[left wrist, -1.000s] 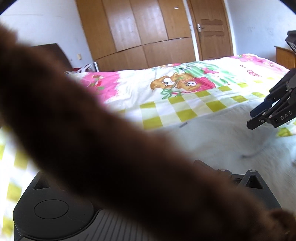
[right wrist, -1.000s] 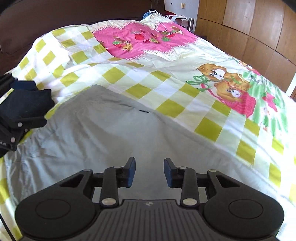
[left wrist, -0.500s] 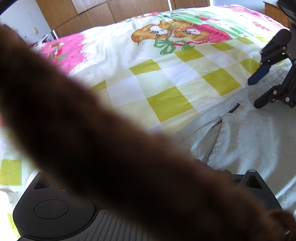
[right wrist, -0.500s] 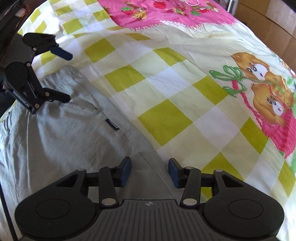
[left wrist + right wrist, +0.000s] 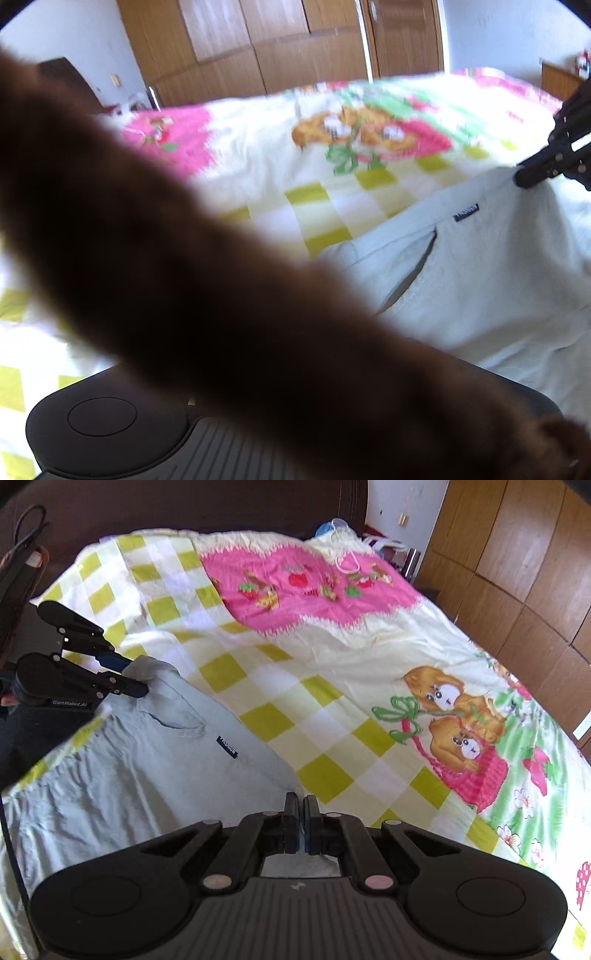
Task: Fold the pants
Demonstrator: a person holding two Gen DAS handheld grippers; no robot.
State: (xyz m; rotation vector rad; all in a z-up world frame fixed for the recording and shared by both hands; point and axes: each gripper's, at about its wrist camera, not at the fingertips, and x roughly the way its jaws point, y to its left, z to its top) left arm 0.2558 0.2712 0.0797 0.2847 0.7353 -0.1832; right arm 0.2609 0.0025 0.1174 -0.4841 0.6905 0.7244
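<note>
The pale grey pants (image 5: 140, 760) lie on the bed (image 5: 332, 686) at your eight o'clock. Your right gripper (image 5: 301, 821) pinches the waistband corner, fingers closed; your left gripper (image 5: 129, 675) clamps the opposite corner, evidently to lift the waist evenly.

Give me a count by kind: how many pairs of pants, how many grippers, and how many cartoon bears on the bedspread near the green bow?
Pants: 1
Grippers: 2, the left gripper and the right gripper
Cartoon bears on the bedspread: 2
Total: 5
</note>
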